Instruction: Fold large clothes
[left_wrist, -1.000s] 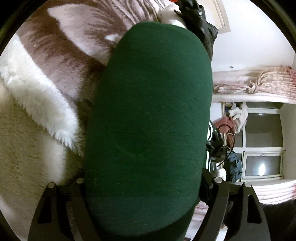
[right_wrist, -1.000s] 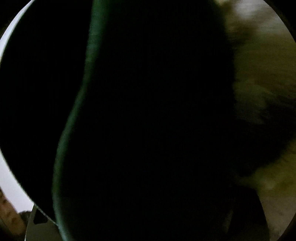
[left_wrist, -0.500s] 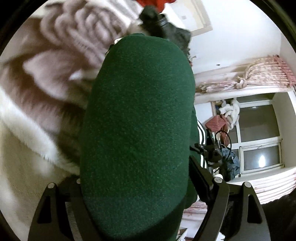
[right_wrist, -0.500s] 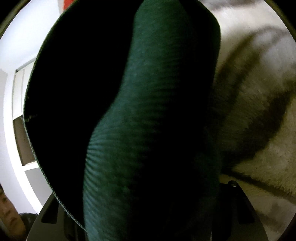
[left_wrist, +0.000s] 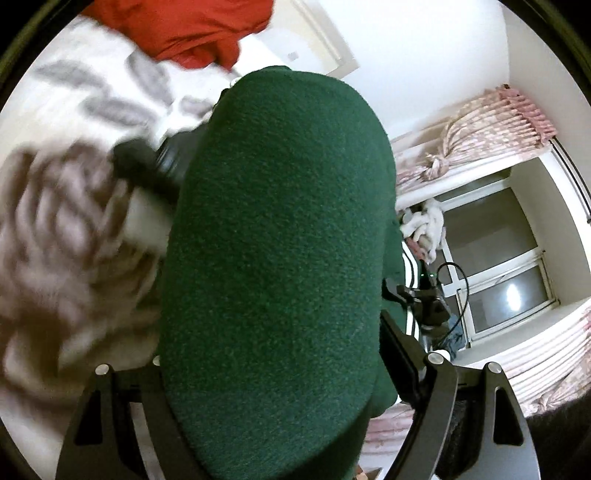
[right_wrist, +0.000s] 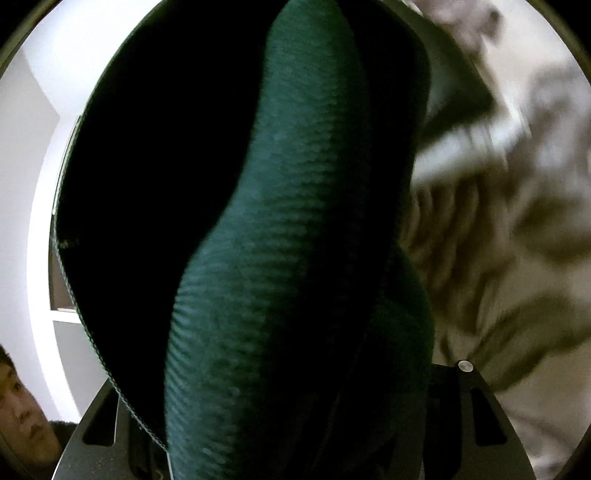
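A dark green garment fills the middle of both views. In the left wrist view the green garment (left_wrist: 280, 258) bulges up between the jaws of my left gripper (left_wrist: 273, 376) and hides the fingertips; the gripper is shut on it. In the right wrist view the same green garment (right_wrist: 295, 258), its ribbed edge toward me, runs up from my right gripper (right_wrist: 295, 387), which is shut on it. Both grippers hold it lifted above a brown-and-white patterned blanket (left_wrist: 66, 229).
A red cloth (left_wrist: 192, 29) and a black garment (left_wrist: 155, 166) lie on the blanket at the far side. A window (left_wrist: 498, 266) with pink curtains (left_wrist: 491, 122) is at the right. The blanket shows blurred in the right wrist view (right_wrist: 517, 221). A person's face (right_wrist: 18, 413) is at lower left.
Both grippers have risen and tilted up with the green garment. The left view now shows more wall, the red cloth and the window; the right view has brightened from near black.
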